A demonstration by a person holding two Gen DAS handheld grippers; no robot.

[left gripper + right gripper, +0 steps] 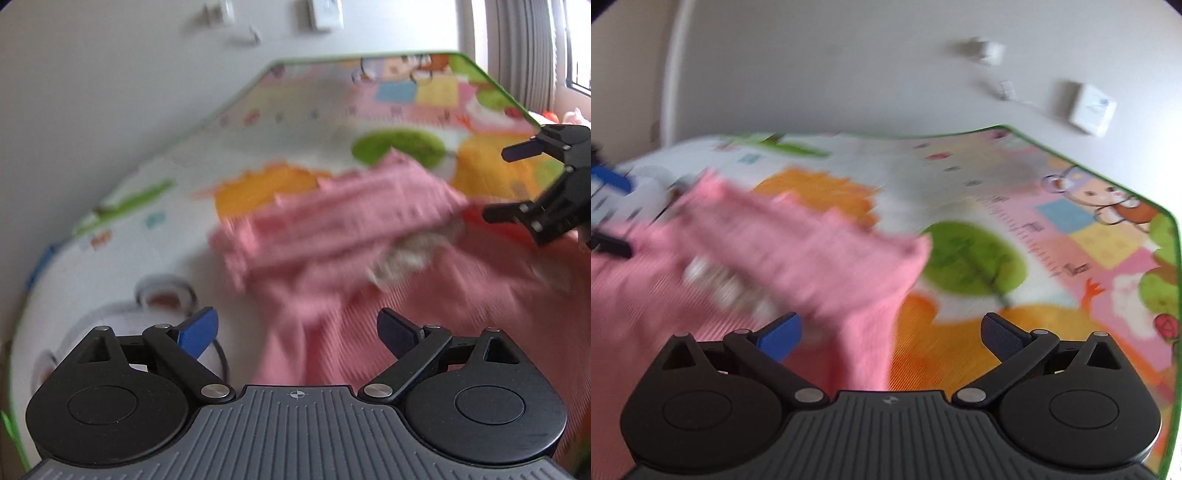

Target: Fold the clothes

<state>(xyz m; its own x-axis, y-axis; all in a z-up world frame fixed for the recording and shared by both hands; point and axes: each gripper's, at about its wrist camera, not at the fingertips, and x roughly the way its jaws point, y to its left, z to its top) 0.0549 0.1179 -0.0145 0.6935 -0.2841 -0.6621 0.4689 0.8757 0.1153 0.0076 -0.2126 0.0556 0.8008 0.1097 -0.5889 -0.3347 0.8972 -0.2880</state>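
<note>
A pink ribbed garment point(332, 236) lies on the colourful play mat point(258, 122), one part folded across the rest, with a pale patch at the fold. My left gripper point(297, 332) hovers open just above its near part, nothing between the blue pads. In the left wrist view my right gripper point(496, 182) shows at the right edge, open, beside the garment's right end. In the right wrist view the pink garment point(798, 251) fills the left half, and my right gripper point(890, 334) is open over its hanging edge. Both views are motion-blurred.
The play mat point(1052, 229) has a green border and lies against a white wall point(849, 66) carrying white sockets point(1089, 107). A curtain and window point(535, 48) stand at the far right. The left gripper point(609, 206) shows at the left edge.
</note>
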